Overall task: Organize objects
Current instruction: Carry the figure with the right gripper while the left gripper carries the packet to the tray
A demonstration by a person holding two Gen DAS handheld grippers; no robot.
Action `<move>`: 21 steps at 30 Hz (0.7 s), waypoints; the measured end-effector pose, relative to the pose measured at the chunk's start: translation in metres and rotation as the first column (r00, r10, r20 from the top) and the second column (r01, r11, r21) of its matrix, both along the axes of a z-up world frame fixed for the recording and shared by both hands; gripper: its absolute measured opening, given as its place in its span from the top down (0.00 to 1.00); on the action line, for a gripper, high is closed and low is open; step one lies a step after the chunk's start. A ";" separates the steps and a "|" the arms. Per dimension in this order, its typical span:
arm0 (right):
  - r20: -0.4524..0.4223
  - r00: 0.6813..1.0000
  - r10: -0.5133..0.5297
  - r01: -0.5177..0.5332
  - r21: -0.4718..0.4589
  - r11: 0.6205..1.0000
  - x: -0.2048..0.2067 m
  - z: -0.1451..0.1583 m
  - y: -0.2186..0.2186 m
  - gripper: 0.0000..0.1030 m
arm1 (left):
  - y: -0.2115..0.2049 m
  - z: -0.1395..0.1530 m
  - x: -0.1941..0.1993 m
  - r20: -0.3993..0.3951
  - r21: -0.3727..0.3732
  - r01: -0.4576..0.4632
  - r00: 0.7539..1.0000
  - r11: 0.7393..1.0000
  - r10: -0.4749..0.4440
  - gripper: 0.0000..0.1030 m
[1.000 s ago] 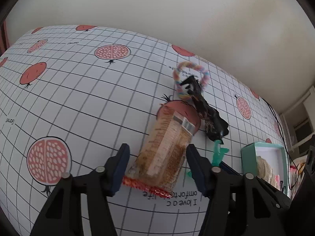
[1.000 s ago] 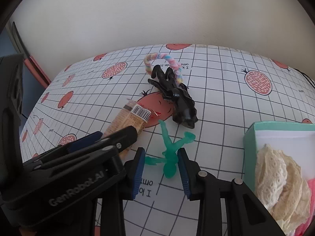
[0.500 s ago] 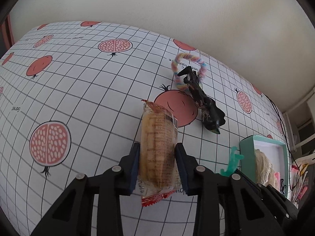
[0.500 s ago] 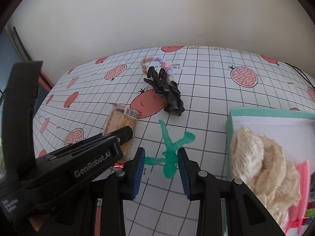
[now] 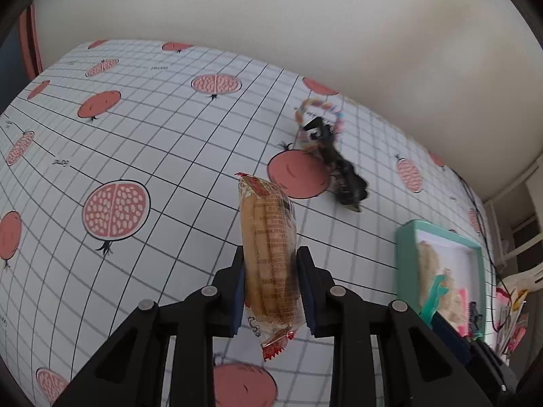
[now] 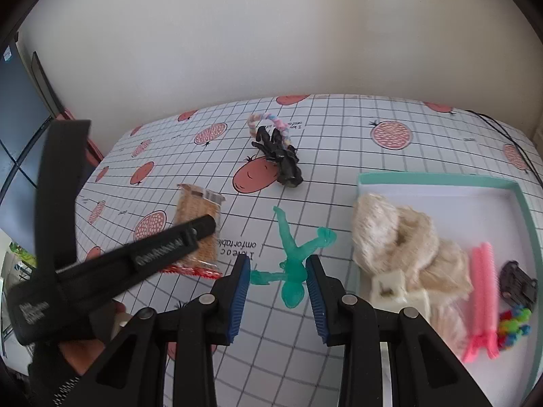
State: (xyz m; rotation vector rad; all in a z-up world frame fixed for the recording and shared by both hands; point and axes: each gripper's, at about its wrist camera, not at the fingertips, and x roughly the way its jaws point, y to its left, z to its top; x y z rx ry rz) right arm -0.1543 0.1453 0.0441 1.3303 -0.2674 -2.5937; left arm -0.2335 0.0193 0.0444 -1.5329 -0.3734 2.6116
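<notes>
Gripping the biscuit packet [image 5: 269, 254] edge-on now, the left gripper [image 5: 270, 290] is holding it clear of the tablecloth [image 5: 142, 129]; a second ago the packet was lying flat between wide-open fingers, half a second ago they were closing on it. Both blue pads are pressing the packet's sides, and its red crimped end is sticking out below the fingers.

The right gripper [image 6: 278, 286] is carrying the green toy figure [image 6: 293, 264] between its fingers, narrow gap, pads on either side of the torso. It is sitting closer to the teal box [image 6: 441, 180] than a second ago; more of the box interior is showing.

Readable text: part of "I love c... omfortable" is printing upside down on the cloth beside the figure. The lettering on the left gripper's arm is blurring out here. Small print on the packet wrapper is too fine to read.

Packet: clear wrapper, golden-brown biscuits stacked inside, red zigzag seals at both ends, barcode patch near the far end.

The black toy figure [image 6: 281, 161] is lying towards the far edge of the table, its end overlapping the pastel twisted ring [image 6: 268, 123]. The box, at the right side of the table, is holding cream lace fabric [image 6: 400, 237], a pink comb [image 6: 482, 298], a cream clip [image 6: 393, 288] and a small dark item I can't identify.
</notes>
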 end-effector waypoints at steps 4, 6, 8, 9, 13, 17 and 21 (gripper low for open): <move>-0.013 1.000 -0.015 0.015 -0.009 1.000 0.015 0.007 0.010 0.65 | 0.007 0.017 0.014 -0.029 0.003 0.012 1.000 1.000 -0.012 0.72; -0.020 1.000 -0.019 0.019 -0.004 1.000 0.021 0.010 0.013 0.65 | 0.010 0.027 0.021 -0.044 -0.003 0.023 0.999 1.000 -0.023 0.72; -0.028 0.999 -0.022 0.022 -0.003 1.000 0.026 0.014 0.017 0.65 | 0.014 0.035 0.027 -0.058 -0.002 0.032 0.998 0.999 -0.032 0.72; -0.031 0.999 -0.023 0.023 -0.003 1.000 0.028 0.016 0.019 0.65 | 0.015 0.038 0.030 -0.060 0.003 0.037 0.997 0.999 -0.037 0.72; -0.053 0.998 -0.016 0.016 0.014 1.000 0.037 0.024 0.025 0.65 | 0.018 0.045 0.041 -0.054 0.019 0.047 0.998 0.999 -0.046 0.72; -0.044 0.999 -0.016 0.018 0.032 0.999 0.042 0.025 0.034 0.65 | 0.017 0.055 0.051 -0.059 0.065 0.043 0.998 0.997 -0.039 0.72; -0.041 0.999 -0.031 0.032 0.029 0.999 0.047 0.029 0.049 0.65 | 0.027 0.061 0.060 -0.058 0.093 0.057 0.997 0.994 -0.051 0.72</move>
